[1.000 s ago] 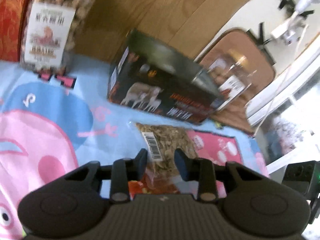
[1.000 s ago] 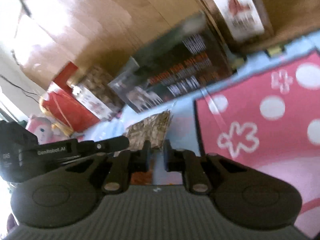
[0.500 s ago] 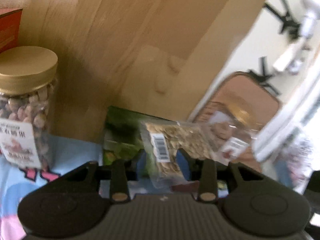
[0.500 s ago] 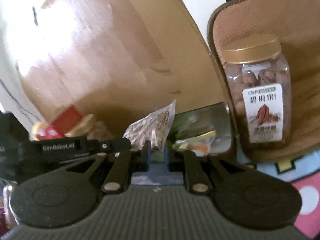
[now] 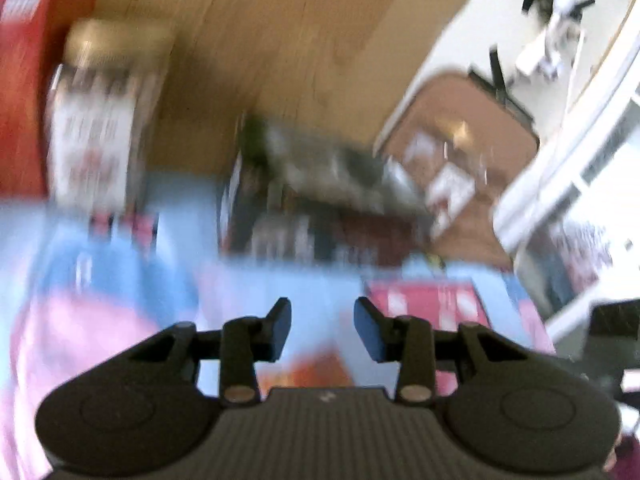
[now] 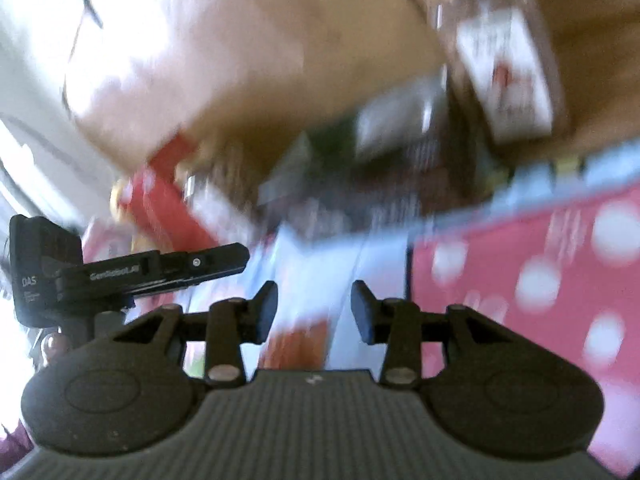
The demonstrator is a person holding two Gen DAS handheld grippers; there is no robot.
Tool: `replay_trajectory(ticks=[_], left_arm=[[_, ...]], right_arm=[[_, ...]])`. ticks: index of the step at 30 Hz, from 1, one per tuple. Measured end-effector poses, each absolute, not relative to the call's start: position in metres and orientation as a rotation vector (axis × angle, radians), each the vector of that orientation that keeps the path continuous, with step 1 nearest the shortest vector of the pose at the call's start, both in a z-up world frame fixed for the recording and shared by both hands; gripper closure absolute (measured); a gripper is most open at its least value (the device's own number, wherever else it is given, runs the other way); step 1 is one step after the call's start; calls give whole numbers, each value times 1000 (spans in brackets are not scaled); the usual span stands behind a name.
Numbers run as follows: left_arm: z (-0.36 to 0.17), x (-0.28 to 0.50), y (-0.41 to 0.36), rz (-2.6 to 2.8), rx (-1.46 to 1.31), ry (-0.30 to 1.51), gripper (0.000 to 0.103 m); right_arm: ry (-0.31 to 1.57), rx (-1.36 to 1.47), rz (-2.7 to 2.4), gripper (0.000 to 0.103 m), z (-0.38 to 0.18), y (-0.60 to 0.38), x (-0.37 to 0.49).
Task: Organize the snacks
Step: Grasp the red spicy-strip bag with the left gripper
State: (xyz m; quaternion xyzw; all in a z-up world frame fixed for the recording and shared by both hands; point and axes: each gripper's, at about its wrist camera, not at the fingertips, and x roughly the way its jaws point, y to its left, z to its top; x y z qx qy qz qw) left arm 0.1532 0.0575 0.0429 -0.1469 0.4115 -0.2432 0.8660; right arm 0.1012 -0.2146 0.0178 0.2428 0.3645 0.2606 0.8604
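Snack packet: flat on the patterned cloth, in front of the dark box, just under the gap of both grippers. Held by neither.

Left of the box, a gold-lidded jar; right of the box, a second jar; both seemingly upright, though badly blurred.

Left gripper: jaws parted, nothing between. Right gripper: jaws opening, nothing between either.

Risks, by judgement:
- Pinching cloth along with the thin packet and dragging it, so shifting box and jars.
- Working side by side in front of the box on one small target, so likely knocking together.
- Moving fast, hence poor aim.

Looks of the packet: orange-red, apparently soft and flat; print and edges lost to blur. Probably limp if lifted by one corner.
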Motion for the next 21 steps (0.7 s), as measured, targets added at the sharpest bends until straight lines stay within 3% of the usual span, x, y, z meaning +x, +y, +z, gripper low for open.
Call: replay_trajectory(ticks=[2, 4, 9, 15, 21], left_arm=[[26, 138, 64, -494, -337, 931, 67], [14, 128, 70, -481, -382, 981, 59], [3, 128, 77, -533, -535, 1029, 51], [8, 127, 71, -508, -572, 966, 58], [14, 140, 72, -454, -563, 956, 58]], right_arm=[[846, 470, 543, 59, 7, -203, 97], [889, 426, 536, 59, 1, -193, 93], [889, 399, 557, 61, -2, -175, 84], [840, 443, 510, 62, -4, -171, 80], [804, 510, 512, 62, -6, -173, 83]])
